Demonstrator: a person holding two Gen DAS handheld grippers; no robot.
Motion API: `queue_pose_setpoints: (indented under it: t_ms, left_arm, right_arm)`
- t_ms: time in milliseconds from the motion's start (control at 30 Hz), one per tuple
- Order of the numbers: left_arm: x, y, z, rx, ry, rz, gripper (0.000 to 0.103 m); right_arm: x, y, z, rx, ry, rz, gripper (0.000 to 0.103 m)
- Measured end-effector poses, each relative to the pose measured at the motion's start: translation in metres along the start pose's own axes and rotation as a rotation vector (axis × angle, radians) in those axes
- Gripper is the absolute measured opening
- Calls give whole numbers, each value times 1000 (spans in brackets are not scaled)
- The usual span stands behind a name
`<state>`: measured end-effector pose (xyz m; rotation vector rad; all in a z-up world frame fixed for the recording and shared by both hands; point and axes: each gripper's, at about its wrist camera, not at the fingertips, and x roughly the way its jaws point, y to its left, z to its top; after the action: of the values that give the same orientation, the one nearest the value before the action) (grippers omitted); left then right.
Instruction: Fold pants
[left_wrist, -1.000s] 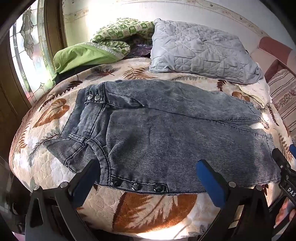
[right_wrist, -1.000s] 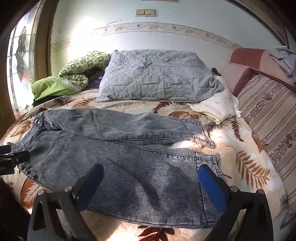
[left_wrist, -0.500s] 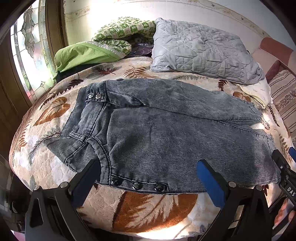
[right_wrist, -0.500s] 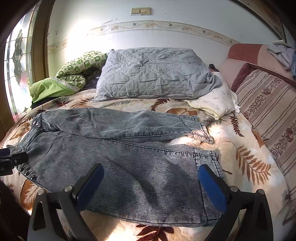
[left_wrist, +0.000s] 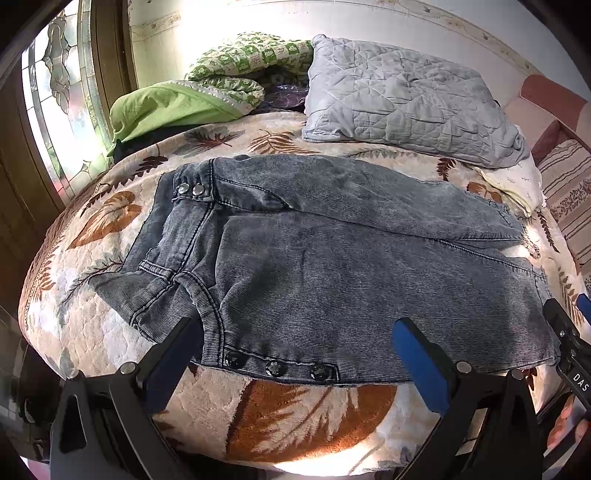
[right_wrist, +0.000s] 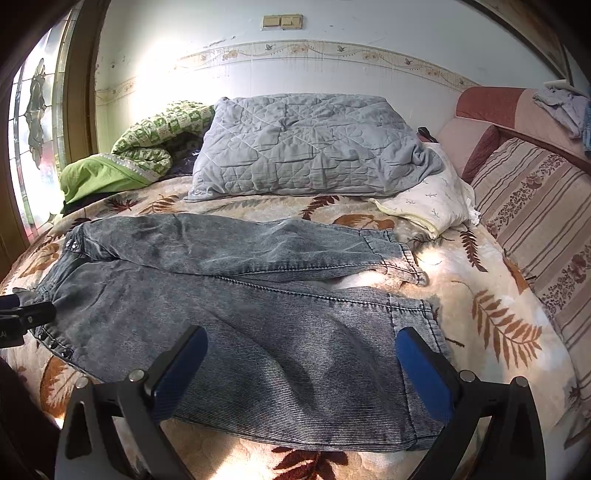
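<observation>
Two hand-held grippers frame your view, and the only writing you can read is white lettering, "DAS", on the black body of the right hand-held gripper (left_wrist: 570, 345) where it pokes into the left wrist view at the far right edge; the rest of the word is cut off. Starting from your left, a stained-glass window (right_wrist: 33, 122) sits beside a green quilted blanket (right_wrist: 122, 162) bundled at the bed's far left. Your left hand-held gripper (left_wrist: 295, 350) has its blue-padded jaws spread wide, holding nothing, poised over the near edge of the waist. The grey acid-washed denim pants (right_wrist: 236, 306) lie flat on the leaf-patterned cream bedspread (right_wrist: 491, 295), their long axis running across the bed: waistband and metal snap buttons (left_wrist: 275, 367) point to your left, both leg cuffs point to your right. The far leg angles slightly away from the near one, so a sliver of bedspread shows between them near the cuffs. Behind the pants a grey quilted pillow (right_wrist: 306, 147) rests against the wall, with a small cream printed pillow (right_wrist: 432, 203) just to its right. In its own view, your right hand-held gripper (right_wrist: 301, 365) is likewise spread wide and empty, above the lower part of the near leg. A striped cushion (right_wrist: 539, 221) lines the right side.
</observation>
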<state>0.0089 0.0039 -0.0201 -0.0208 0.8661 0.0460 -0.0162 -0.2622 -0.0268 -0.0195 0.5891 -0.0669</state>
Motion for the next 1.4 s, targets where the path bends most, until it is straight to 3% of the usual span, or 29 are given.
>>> queue_pose_setpoints:
  t_ms: [1400]
  left_arm:
    - [1, 7, -5, -28, 19, -1, 103]
  right_arm:
    - [-2, -3, -1, 2, -1, -8, 103]
